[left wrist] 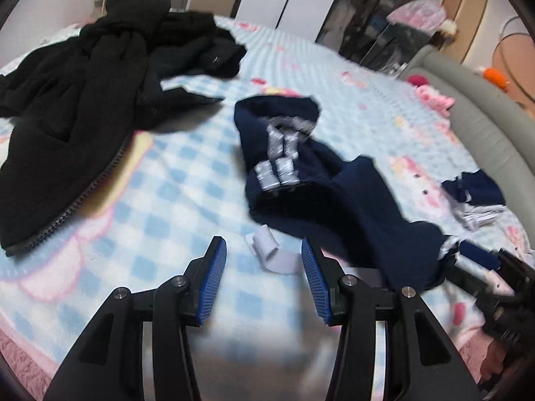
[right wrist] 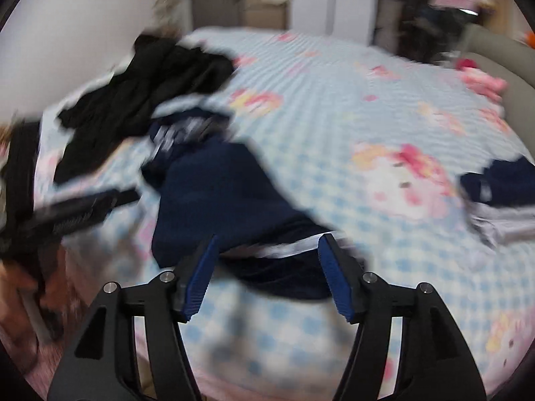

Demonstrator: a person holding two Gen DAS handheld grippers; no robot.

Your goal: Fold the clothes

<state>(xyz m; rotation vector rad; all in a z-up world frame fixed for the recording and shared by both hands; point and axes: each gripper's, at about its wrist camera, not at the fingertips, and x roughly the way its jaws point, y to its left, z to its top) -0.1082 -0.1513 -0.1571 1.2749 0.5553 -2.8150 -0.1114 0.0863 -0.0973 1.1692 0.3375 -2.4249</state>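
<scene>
Your surface: bed with blue-checked blanket | on it: black jacket, navy garment, small navy-and-white pile, white tag

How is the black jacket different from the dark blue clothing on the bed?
The black jacket is plain with a zipper edge; the dark blue garment has silvery white stripes. The jacket looks bigger and lies further left. Both lie crumpled and unfolded on the checked blanket.
</scene>
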